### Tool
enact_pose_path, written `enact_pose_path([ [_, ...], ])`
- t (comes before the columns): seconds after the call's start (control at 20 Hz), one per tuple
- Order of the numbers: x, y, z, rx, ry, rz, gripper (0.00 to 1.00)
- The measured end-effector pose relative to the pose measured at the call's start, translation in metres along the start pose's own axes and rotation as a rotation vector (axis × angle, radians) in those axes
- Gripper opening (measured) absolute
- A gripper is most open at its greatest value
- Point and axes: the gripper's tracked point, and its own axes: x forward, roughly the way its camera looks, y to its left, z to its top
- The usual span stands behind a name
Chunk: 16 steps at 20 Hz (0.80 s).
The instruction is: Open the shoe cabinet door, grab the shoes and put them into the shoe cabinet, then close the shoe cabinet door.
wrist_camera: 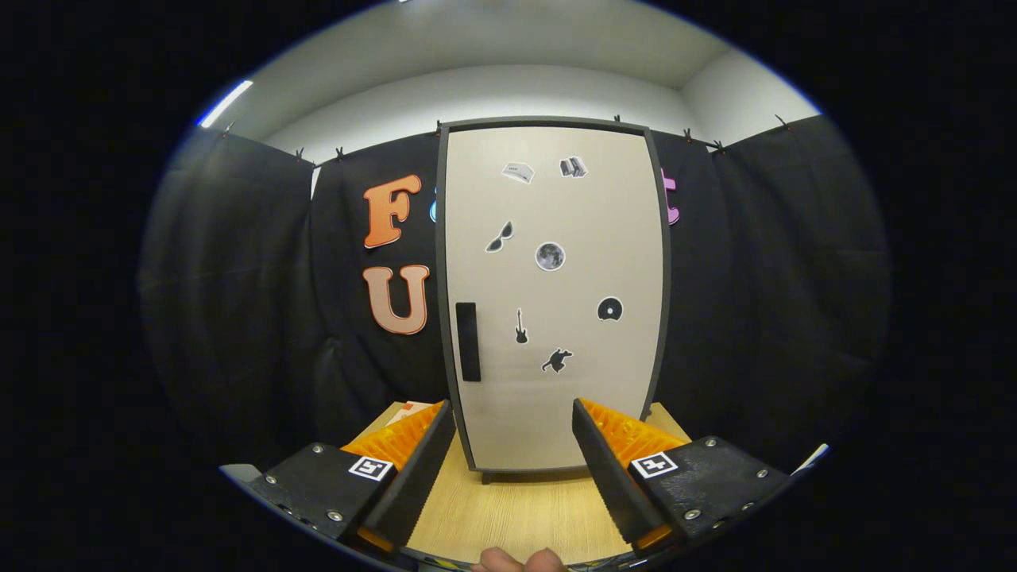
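A tall shoe cabinet (554, 294) with a pale door in a dark frame stands upright on a light wooden table (516, 508), straight ahead of me. Its door is closed and carries several small stickers. A dark vertical handle (468, 342) sits low on the door's left edge. My gripper (512, 417) is open, its two fingers spread wide and level with the cabinet's lower part, a short way in front of it, with nothing between them. A pale bit of something (407, 411) peeks out behind the left finger.
Black cloth walls close in behind and on both sides of the cabinet. Bare wooden tabletop lies between my fingers and the cabinet's foot. Fingertips of a person's hand (520, 561) show just beneath the gripper.
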Motion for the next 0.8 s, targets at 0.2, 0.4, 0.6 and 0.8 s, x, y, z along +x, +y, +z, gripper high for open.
enact_pose_path([
  [0.2,-0.024,-0.017,0.007,0.038,-0.011,0.018,0.94],
  [0.4,-0.045,-0.039,0.016,0.036,-0.035,0.035,0.93],
  [0.6,-0.060,-0.059,0.018,0.045,-0.057,0.036,0.94],
  [0.8,-0.062,-0.069,0.022,0.073,-0.073,0.040,0.93],
])
